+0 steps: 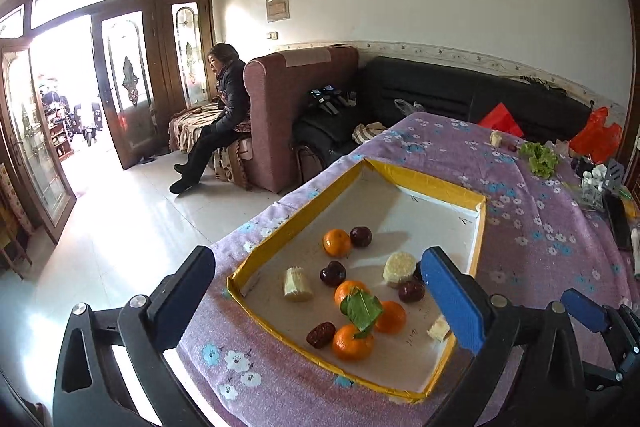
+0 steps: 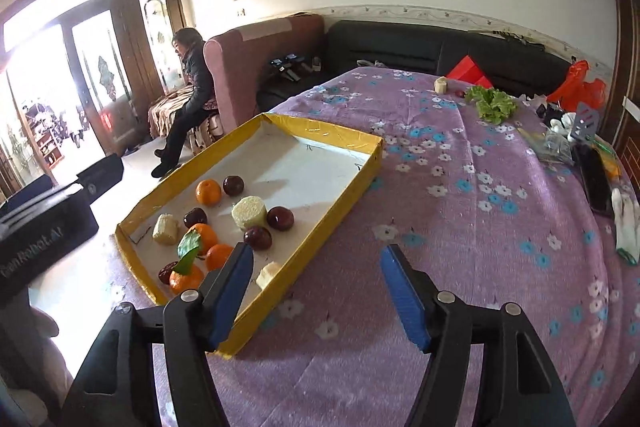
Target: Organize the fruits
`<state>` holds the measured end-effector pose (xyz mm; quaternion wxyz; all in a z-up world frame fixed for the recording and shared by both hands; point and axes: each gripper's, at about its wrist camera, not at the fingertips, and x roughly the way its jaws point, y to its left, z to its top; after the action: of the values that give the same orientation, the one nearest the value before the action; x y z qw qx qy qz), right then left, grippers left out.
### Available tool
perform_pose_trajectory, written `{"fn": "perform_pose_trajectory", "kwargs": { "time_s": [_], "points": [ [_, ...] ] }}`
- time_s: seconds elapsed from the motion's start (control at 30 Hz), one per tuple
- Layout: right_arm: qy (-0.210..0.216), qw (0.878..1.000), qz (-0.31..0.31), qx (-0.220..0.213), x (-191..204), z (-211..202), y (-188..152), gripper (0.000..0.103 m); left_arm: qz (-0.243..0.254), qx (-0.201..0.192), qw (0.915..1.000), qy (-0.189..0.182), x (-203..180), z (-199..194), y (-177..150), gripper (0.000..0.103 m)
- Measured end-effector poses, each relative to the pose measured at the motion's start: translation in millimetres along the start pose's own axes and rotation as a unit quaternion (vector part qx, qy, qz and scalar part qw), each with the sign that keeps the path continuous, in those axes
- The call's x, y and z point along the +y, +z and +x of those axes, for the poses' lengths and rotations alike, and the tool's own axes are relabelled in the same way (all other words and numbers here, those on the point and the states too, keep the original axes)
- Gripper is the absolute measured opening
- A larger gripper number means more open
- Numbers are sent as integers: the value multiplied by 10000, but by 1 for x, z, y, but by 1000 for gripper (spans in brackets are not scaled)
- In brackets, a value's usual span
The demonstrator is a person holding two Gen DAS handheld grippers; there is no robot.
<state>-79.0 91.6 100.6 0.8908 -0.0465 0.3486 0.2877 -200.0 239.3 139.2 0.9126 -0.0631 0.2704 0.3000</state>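
Purple floral cloth covers the desk holding a yellow-rimmed tray of fruit.
Both hand-held grippers, left and right, gape empty; approach one fruit squarely, closing gently.

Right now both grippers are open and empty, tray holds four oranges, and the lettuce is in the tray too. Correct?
Not quite. The lettuce lies on the purple tablecloth beyond the tray, as the right wrist view shows. The rest holds.
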Motion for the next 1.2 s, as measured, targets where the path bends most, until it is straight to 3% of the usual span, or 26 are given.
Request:
{"fn": "perform_pose_trajectory", "kwargs": {
  "time_s": [0.27, 1.2],
  "points": [
    [-125, 9998, -97, -84, 7, -14, -11, 76, -5, 332, 9989, -321, -3, -2, -13, 103],
    [-230, 9993, -247, 185, 21, 13, -15, 80, -158, 664, 9964, -512, 8, 19, -21, 103]
  ]
}}
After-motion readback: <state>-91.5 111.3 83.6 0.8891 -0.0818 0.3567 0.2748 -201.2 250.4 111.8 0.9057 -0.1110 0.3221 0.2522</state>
